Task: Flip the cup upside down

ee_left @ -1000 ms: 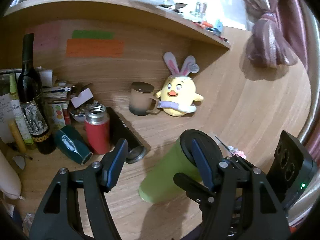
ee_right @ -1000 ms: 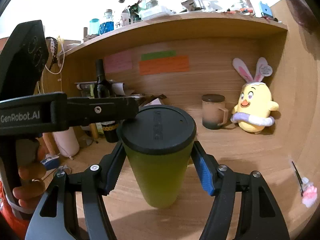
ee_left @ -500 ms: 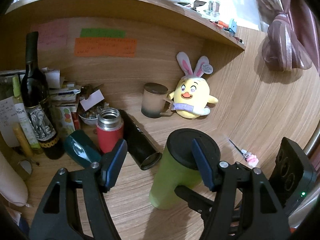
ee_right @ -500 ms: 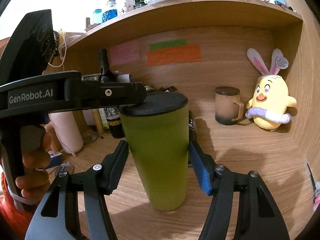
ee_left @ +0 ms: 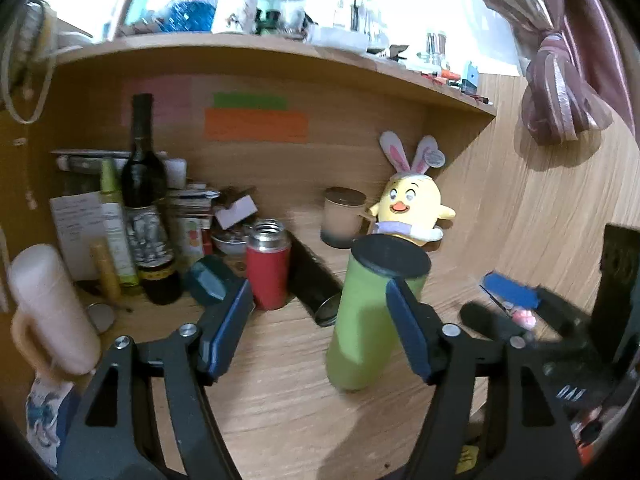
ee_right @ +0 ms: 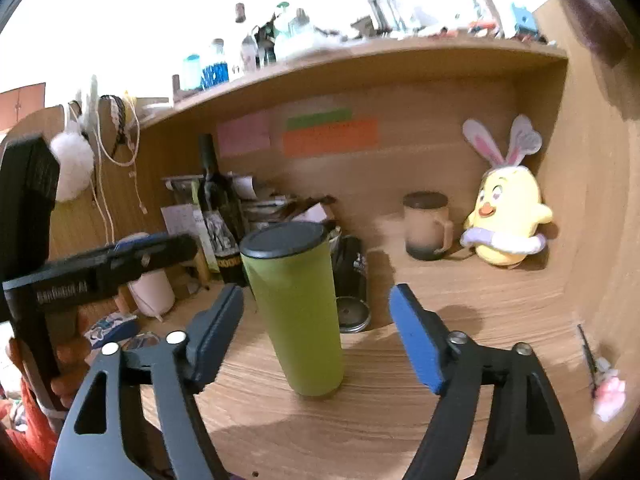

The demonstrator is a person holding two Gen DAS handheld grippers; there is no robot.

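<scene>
A green tumbler (ee_right: 298, 312) with a black end on top stands upright on the wooden desk; it also shows in the left wrist view (ee_left: 372, 316). My right gripper (ee_right: 318, 340) is open, its blue-padded fingers on either side of the tumbler but apart from it. My left gripper (ee_left: 320, 332) is open and empty, with the tumbler just beyond its right finger. The right gripper shows in the left wrist view (ee_left: 508, 304), to the right of the tumbler.
Behind the tumbler lie a black flask on its side (ee_right: 352, 276), a red flask (ee_left: 267, 268), a wine bottle (ee_left: 144, 208), a lidded mug (ee_right: 426, 226) and a yellow plush chick (ee_right: 506, 220). A shelf overhangs the desk. A pink hair clip (ee_right: 608, 392) lies at right.
The right gripper has let go of the tumbler, opened and drawn back. The tumbler now stands free on the desk. The left gripper has also pulled back a little.
</scene>
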